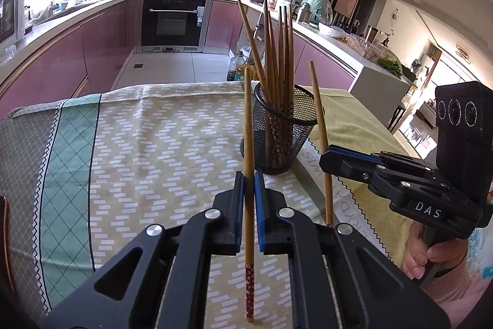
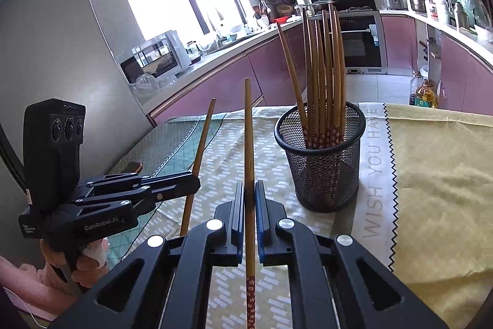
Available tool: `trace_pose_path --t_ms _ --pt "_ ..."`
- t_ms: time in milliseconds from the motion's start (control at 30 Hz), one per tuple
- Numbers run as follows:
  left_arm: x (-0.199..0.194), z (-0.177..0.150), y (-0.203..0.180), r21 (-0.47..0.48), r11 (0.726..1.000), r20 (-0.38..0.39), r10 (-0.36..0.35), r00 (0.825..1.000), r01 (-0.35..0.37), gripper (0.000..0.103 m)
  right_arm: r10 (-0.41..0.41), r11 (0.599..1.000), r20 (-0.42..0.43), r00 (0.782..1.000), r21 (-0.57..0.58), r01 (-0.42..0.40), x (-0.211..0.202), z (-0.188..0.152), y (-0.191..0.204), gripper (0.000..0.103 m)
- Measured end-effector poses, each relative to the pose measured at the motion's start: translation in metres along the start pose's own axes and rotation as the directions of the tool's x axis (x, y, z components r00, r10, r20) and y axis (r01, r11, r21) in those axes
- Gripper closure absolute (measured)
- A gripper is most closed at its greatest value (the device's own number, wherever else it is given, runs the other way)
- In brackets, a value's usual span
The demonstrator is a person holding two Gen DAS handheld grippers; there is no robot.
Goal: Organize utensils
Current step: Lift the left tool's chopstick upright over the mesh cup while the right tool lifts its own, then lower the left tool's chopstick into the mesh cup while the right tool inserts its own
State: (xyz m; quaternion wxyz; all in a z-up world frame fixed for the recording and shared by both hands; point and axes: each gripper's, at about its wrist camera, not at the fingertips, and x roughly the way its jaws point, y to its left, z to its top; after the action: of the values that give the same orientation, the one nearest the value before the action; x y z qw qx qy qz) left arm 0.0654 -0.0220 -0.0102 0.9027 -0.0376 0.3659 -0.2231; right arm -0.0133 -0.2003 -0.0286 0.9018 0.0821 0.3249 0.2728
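Observation:
A black mesh cup [image 1: 279, 128] stands on the table and holds several wooden chopsticks [image 1: 274, 57], tips up. It also shows in the right wrist view [image 2: 323, 162], with its chopsticks [image 2: 323, 67]. My left gripper [image 1: 249, 184] is shut on one upright chopstick [image 1: 248, 119] with a red patterned end, just left of and in front of the cup. My right gripper [image 2: 249, 193] is shut on another upright chopstick [image 2: 248, 137]. It also shows in the left wrist view [image 1: 329, 154], right of the cup, with its chopstick [image 1: 317, 100]. The left gripper [image 2: 192, 179] and its chopstick [image 2: 203, 137] show in the right wrist view.
A patterned cloth [image 1: 148, 137] covers the table, with a yellow cloth [image 2: 437, 174] lettered "WISH YOU HAVE" on its right part. A phone-like object [image 2: 132, 167] lies at the far left. Oil bottles [image 2: 425, 91] stand on the floor beyond the table. Kitchen counters surround the room.

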Motion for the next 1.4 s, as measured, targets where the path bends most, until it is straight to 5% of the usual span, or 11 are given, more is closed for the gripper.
trace_pose_path --t_ms 1400 --pt "-0.02 0.028 -0.019 0.032 0.998 0.092 -0.061 0.994 0.058 0.095 -0.021 1.0 0.109 0.994 -0.014 0.022 -0.029 0.03 -0.006 0.097"
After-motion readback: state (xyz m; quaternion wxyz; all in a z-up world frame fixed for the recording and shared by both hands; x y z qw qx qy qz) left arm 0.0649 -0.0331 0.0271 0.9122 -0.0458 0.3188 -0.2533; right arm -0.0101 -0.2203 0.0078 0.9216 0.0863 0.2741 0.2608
